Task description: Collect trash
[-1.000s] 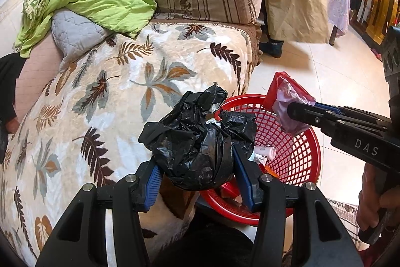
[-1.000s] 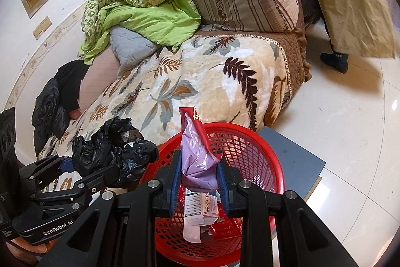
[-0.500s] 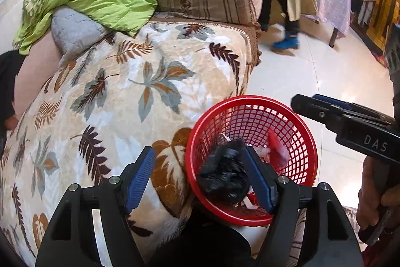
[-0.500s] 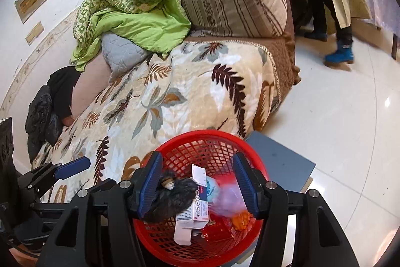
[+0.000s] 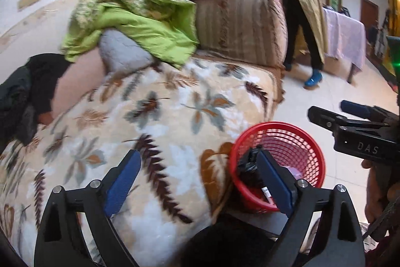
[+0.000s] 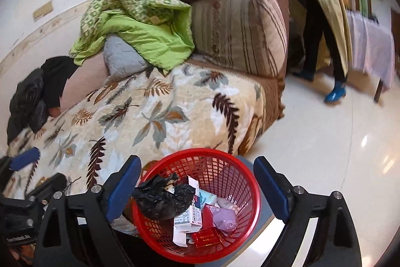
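A red mesh basket (image 6: pixel 200 154) stands on the floor beside the sofa. In it lie a crumpled black bag (image 6: pixel 162 199), a purple wrapper (image 6: pixel 225 217), small white boxes (image 6: pixel 191 214) and a red packet (image 6: pixel 206 237). My right gripper (image 6: pixel 197 188) hangs above the basket, its jaws opening wide and gripping nothing. In the left wrist view the basket (image 5: pixel 300 139) sits lower right with the black bag (image 5: pixel 247 164) inside. My left gripper (image 5: pixel 200 179) hovers over the sofa edge, jaws opening, nothing between the pads. Each gripper shows in the other's view: right gripper (image 5: pixel 335 111), left gripper (image 6: pixel 37 170).
The sofa carries a leaf-print blanket (image 6: pixel 155 111), a green quilt (image 6: pixel 140 34), a striped cushion (image 6: pixel 240 31) and dark clothes (image 6: pixel 32 96). A person (image 6: pixel 322 24) stands by a cloth-covered table (image 6: pixel 370 41). A grey-blue mat (image 6: pixel 265 224) lies under the basket on pale tiles.
Both grippers opened, dropping the black bag and the purple wrapper into the basket. Both then rose and drew back, so the basket looks smaller and lower.
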The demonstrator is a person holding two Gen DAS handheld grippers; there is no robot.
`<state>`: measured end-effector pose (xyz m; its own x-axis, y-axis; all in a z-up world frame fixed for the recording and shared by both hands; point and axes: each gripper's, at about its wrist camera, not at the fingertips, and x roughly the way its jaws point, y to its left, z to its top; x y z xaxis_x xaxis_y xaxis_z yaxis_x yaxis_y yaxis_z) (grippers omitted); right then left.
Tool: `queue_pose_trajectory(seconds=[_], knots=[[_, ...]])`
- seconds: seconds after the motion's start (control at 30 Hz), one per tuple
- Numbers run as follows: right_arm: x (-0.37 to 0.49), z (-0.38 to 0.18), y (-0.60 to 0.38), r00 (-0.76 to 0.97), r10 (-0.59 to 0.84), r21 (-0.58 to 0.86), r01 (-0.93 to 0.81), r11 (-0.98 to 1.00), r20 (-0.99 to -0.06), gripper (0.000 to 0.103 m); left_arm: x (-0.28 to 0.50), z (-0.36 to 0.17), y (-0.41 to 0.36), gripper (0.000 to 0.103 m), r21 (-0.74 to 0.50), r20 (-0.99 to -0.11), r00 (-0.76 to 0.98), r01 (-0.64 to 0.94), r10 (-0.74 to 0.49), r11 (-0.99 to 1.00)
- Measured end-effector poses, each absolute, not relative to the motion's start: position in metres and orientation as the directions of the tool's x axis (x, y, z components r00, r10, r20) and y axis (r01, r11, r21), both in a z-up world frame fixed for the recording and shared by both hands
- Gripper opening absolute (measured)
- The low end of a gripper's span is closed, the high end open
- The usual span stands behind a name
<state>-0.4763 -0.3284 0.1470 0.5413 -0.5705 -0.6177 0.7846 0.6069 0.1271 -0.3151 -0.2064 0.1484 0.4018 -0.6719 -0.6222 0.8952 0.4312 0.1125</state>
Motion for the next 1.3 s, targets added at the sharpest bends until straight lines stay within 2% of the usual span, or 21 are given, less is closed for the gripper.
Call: queue_pose_trajectory(seconds=[0.07, 0.23, 0.3, 0.5, 0.63, 0.87, 1.0, 1.3], knots=[[-0.472, 0.154, -0.308, 0.542, -0.597, 0.102, 0.785, 0.611, -0.592, 0.103, -0.313, 0.153, -0.188, 0.095, 0.117, -0.592, 0.437, 0.878, -0.678, 0.464], [-0.463, 0.168, -0.251, 0.53, -0.691, 0.064, 0.813, 0.579, -0.491, 0.103, -0.31, 0.165, -0.131, 0.099, 0.109, -0.527, 0.521, 0.825, -0.672, 0.554], [-0.459, 0.167, -0.232, 0.52, -0.693, 0.064, 0.82, 0.569, -0.499, 0.103, -0.31, 0.167, -0.113, 0.103, 0.107, -0.511, 0.559, 0.795, -0.653, 0.597], [-0.45, 0.154, -0.195, 0.554, -0.625, 0.026, 0.76, 0.65, -0.55, 0.103, -0.312, 0.166, -0.061, 0.103, 0.108, -0.496, 0.633, 0.725, -0.595, 0.681], [-0.453, 0.157, -0.186, 0.569, -0.633, 0.02, 0.752, 0.659, -0.525, 0.103, -0.316, 0.161, -0.037, 0.103, 0.128, -0.461, 0.722, 0.629, -0.516, 0.767], [-0.452, 0.156, -0.181, 0.579, -0.626, 0.024, 0.744, 0.668, -0.522, 0.103, -0.31, 0.162, -0.018, 0.103, 0.112, -0.467, 0.759, 0.559, -0.453, 0.821], [-0.453, 0.155, -0.183, 0.581, -0.626, 0.031, 0.745, 0.666, -0.521, 0.103, -0.299, 0.155, -0.022, 0.103, 0.106, -0.517, 0.731, 0.57, -0.445, 0.815], [-0.454, 0.154, -0.185, 0.578, -0.627, 0.035, 0.749, 0.662, -0.523, 0.103, -0.302, 0.143, -0.032, 0.103, 0.122, -0.542, 0.712, 0.593, -0.447, 0.796]])
